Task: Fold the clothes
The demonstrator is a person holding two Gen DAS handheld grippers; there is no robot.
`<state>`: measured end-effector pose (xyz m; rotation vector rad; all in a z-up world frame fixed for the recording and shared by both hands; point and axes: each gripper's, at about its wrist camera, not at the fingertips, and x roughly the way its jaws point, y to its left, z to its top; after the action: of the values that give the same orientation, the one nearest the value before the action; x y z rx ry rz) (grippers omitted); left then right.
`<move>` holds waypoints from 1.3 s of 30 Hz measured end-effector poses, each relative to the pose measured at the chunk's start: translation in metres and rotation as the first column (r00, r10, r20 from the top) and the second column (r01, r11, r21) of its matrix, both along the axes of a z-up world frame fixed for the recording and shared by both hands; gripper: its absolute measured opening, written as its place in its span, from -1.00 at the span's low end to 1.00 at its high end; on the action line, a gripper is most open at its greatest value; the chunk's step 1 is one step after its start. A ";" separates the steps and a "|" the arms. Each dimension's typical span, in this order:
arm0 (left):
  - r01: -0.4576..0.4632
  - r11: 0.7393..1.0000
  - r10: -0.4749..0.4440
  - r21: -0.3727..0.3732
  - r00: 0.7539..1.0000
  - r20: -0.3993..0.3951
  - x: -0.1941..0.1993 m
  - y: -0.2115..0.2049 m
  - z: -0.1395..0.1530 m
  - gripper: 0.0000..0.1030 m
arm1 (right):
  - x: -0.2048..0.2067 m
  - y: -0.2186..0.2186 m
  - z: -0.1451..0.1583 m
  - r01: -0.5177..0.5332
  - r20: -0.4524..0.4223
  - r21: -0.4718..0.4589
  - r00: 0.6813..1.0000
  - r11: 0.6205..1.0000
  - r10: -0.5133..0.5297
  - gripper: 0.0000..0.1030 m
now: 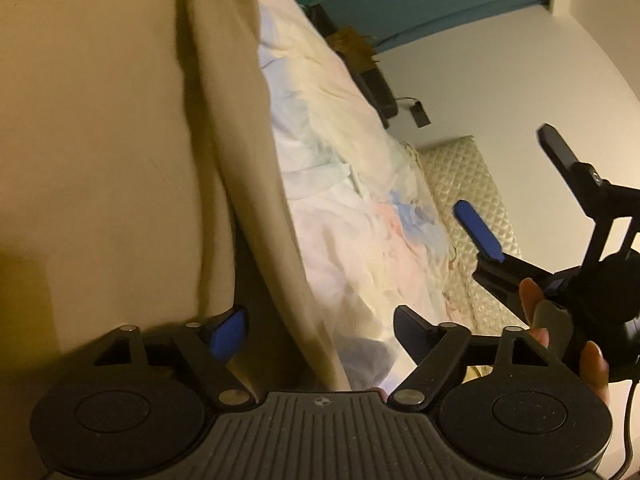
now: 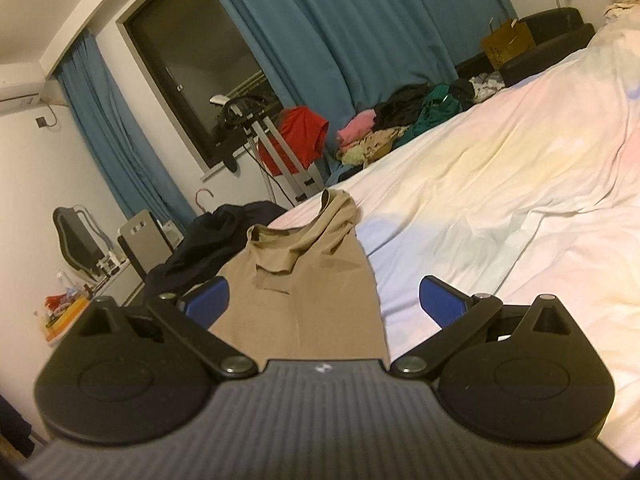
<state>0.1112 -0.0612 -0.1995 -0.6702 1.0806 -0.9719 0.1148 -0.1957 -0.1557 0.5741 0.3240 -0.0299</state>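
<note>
- We have the tan garment (image 2: pixel 304 280) lying on the bed (image 2: pixel 500 208), near the bed's edge, laid out long toward the right wrist camera, with its far end bunched into a loose fold or collar.
- In the left wrist view the same tan cloth (image 1: pixel 240 160) fills the left half of the picture as a long strip with a shadowed crease down it; the blur and the tilt make it hard to say which part this is, perhaps a sleeve or a side edge.
- Our left tongs (image 1: pixel 320 332) stand released, pads apart, with only cloth and bedding behind them and nothing pinched.
- Our right tongs (image 2: pixel 324 304) are likewise released, wide apart above the near end of the garment; the cloth passes under the gap but neither pad presses on it.
- From the left view we also see the right tongs (image 1: pixel 516 184) off to the side over the quilted headboard (image 1: pixel 460 184), held by a hand (image 1: pixel 560 340), jaws spread.
- We judge the step as the approach before a grasp: the garment is spread but not yet folded.
- The next move calls for each pair of tongs to settle on an edge or corner, close on a single layer, then lift together so the cloth folds evenly.
- Beyond the bed, a pile of clothes (image 2: pixel 400 120) waits by the blue curtain (image 2: pixel 340 40).
</note>
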 end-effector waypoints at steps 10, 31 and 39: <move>0.060 0.991 -0.058 0.117 0.998 -0.021 -0.014 0.013 0.019 -0.94 | 0.001 0.003 -0.002 -0.003 -0.046 -0.037 0.999 0.999 0.001 1.00; -0.049 0.898 0.016 0.437 0.997 0.078 -0.031 0.060 0.045 -0.88 | 0.004 0.007 -0.005 -0.027 -0.084 -0.085 0.996 0.996 0.020 1.00; -0.111 0.948 0.097 0.300 0.993 0.060 -0.031 0.051 0.035 -0.40 | -0.001 0.022 0.006 -0.022 -0.019 -0.154 1.000 0.988 0.019 1.00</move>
<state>0.0802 -0.0099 -0.1642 -0.4463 1.1147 -0.7074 0.1138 -0.1737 -0.1497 0.4170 0.3414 -0.0395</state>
